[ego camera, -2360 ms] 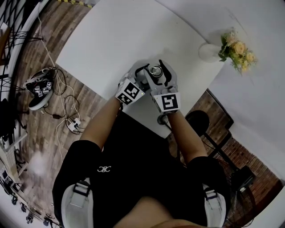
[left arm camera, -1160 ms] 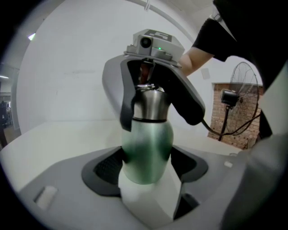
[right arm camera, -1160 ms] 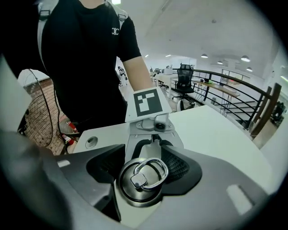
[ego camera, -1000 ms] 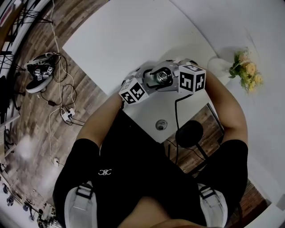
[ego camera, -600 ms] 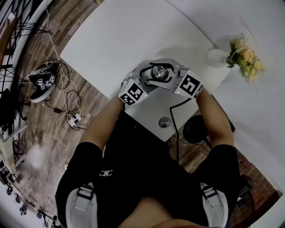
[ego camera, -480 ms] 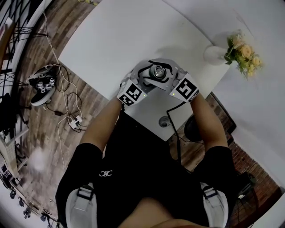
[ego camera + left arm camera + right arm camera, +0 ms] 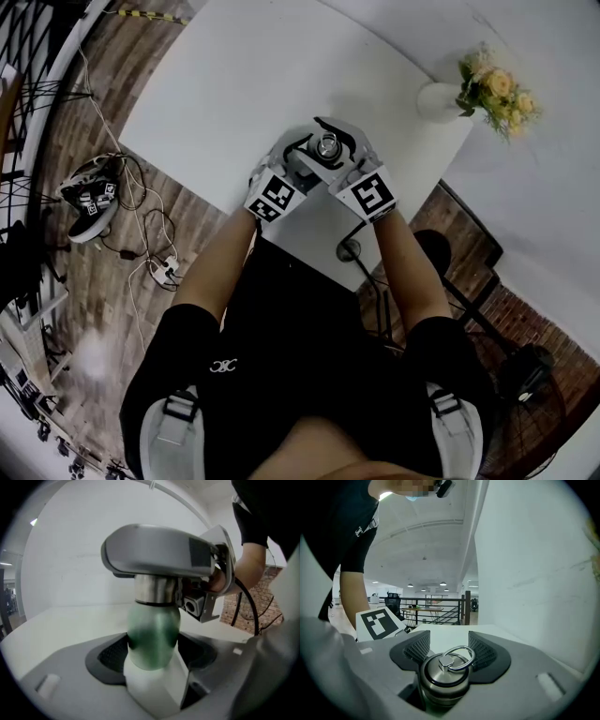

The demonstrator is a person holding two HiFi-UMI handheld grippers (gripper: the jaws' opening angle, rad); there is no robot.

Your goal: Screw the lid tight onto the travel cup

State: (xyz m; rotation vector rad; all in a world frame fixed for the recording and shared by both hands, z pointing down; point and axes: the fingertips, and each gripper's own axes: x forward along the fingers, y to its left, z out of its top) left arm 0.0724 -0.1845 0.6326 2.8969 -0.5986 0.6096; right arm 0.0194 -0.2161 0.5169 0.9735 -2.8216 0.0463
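Conceivably the rounded green travel cup [image 7: 153, 632], clamped in the left hand-held gripper [image 7: 152, 656], turns along, or the right hand-held gripper [image 7: 447, 651], clamped on the ringed steel lid [image 7: 444, 670] atop the cup, slips.

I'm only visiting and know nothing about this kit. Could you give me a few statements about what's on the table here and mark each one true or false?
1. The left gripper is clamped on the green cup. True.
2. The lid lies on the table beside the cup. False: it sits on top of the cup, between the jaws of the right gripper.
3. The lid has a metal ring on its top. True.
4. The vase of flowers lies on the floor. False: it stands on the table, near its far corner.
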